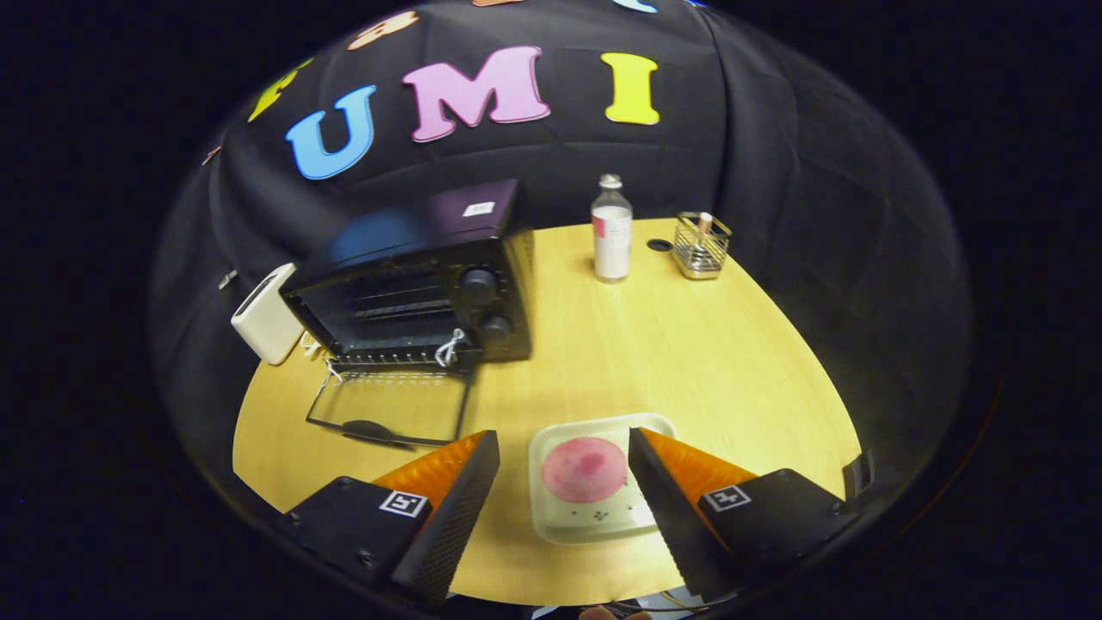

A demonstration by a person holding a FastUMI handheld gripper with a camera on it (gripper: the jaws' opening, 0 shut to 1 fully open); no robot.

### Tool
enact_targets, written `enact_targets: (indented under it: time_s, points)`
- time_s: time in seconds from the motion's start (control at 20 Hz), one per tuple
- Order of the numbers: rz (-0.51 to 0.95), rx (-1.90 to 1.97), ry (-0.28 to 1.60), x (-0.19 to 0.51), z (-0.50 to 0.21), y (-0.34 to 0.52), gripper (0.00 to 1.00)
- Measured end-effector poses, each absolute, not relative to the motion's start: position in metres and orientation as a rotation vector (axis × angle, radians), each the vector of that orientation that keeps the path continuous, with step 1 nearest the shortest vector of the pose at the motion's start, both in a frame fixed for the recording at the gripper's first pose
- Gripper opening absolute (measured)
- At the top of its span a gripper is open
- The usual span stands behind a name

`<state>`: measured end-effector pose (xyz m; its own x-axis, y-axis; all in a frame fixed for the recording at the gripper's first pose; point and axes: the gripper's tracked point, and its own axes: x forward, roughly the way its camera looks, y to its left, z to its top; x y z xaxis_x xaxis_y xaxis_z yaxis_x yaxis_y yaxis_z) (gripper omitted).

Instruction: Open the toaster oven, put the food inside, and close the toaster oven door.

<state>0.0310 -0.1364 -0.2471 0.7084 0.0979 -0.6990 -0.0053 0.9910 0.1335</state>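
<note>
Pink food (584,469) sits on a pale tray (551,517) between the spread fingers of the gripper (564,448), untouched. Toaster oven (422,284) ahead-left, door (392,412) dropped flat. Bottle (611,231) and wire basket (702,247) far beyond.

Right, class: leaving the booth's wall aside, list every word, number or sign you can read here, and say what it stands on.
No text here can be read.
Label on the bottle: too blurred.
White sticker on top of the toaster oven: too small.
Square marks on the open gripper, whose fingers stand either side of the food on its tray: patterns, not words.
</note>
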Motion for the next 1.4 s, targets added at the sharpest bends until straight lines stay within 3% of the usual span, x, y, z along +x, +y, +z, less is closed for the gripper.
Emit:
enact_targets:
  time_s: [0.4, 1.0, 1.1, 1.25, 1.3, 1.35, 1.4]
  points:
    - [0.097, 0.215, 0.951, 0.03, -0.307, -0.206, 1.0]
    - [0.157, 0.237, 1.111, 0.013, -0.365, -0.207, 0.97]
    - [0.151, 0.231, 1.123, 0.011, -0.367, -0.205, 0.88]
    - [0.159, 0.245, 1.158, 0.004, -0.37, -0.195, 0.64]
    - [0.158, 0.231, 1.164, 0.003, -0.371, -0.197, 0.63]
    - [0.154, 0.222, 1.163, 0.001, -0.371, -0.199, 0.51]
    - [0.144, 0.207, 1.167, 0.001, -0.373, -0.2, 0.47]
